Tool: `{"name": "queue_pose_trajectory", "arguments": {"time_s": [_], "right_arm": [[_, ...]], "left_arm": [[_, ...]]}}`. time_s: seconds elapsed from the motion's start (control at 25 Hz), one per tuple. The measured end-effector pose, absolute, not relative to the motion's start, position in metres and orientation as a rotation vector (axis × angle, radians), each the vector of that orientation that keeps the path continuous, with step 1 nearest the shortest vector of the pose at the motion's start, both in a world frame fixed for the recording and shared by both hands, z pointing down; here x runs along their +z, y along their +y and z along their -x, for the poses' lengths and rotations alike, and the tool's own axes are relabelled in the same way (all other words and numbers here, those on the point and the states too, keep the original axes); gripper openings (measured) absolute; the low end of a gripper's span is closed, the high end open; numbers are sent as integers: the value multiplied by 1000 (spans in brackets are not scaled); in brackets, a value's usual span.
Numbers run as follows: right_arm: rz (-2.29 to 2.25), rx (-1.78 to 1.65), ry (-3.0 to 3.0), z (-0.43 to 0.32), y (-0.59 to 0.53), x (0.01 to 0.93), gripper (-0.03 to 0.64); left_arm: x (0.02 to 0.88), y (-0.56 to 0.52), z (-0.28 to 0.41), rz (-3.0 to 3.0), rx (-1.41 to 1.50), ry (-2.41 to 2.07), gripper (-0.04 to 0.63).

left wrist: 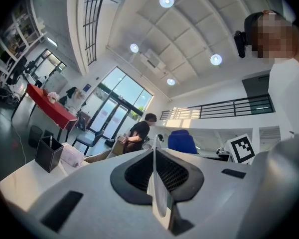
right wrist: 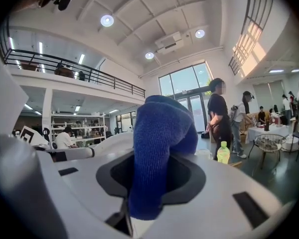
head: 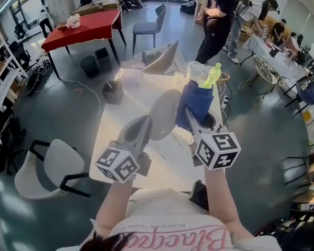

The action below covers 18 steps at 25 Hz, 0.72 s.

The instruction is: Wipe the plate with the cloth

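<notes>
Head view puts the pale, round, thin-walled plate [head: 165,114] in the air above the table, stood on edge with its face turned towards the cloth. I judge it stiff, smooth and breakable, light enough for one grip yet likely to pivot if pushed far from the hold. The rim is the only sensible place to take it, and that is where it is held. In the left gripper view the plate's thin edge [left wrist: 158,193] runs straight between the jaws, which are closed onto it.

The thick blue knitted cloth [head: 196,103] is soft and bulky. It will squash and drag rather than slide, so I would keep the strokes gentle and close to the gripped rim. It seems to be touching the plate's right side. The right gripper [head: 191,118] is clamped on a fold of it, and the wad bulges above the jaws [right wrist: 162,143].

The left gripper [head: 142,125] is level beside it. Below lies the white rectangular table [head: 120,140], with a yellow-green plastic bottle [head: 213,75] at its far end.
</notes>
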State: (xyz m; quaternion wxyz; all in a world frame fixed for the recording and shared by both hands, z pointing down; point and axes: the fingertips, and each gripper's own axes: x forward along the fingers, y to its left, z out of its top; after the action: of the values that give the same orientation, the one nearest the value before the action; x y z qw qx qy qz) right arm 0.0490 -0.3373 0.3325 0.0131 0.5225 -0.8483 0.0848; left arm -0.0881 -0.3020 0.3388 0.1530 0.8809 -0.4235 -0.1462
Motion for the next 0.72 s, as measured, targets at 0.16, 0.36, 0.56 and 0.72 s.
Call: {"name": "queue_pose_trajectory", "arguments": {"time_s": [0.16,0.36,0.56,0.72], "right_arm": [[-1558,234,-2686,-37,-318,325,114],[-1436,181,-2724,-10,-302,325,114],[-1327,144,-2738,19,-297,334,114],[-1253,153,-2738,36,-292,344,114]], "left_arm": [[338,-302,87,-2519,-423,-1219,17],[334,-303,86,-2511,-437,-1219,17],[334,-304,86,-2518,-438,-1226,17],[332,-302,84,-2518,-443,-1221,17]]}}
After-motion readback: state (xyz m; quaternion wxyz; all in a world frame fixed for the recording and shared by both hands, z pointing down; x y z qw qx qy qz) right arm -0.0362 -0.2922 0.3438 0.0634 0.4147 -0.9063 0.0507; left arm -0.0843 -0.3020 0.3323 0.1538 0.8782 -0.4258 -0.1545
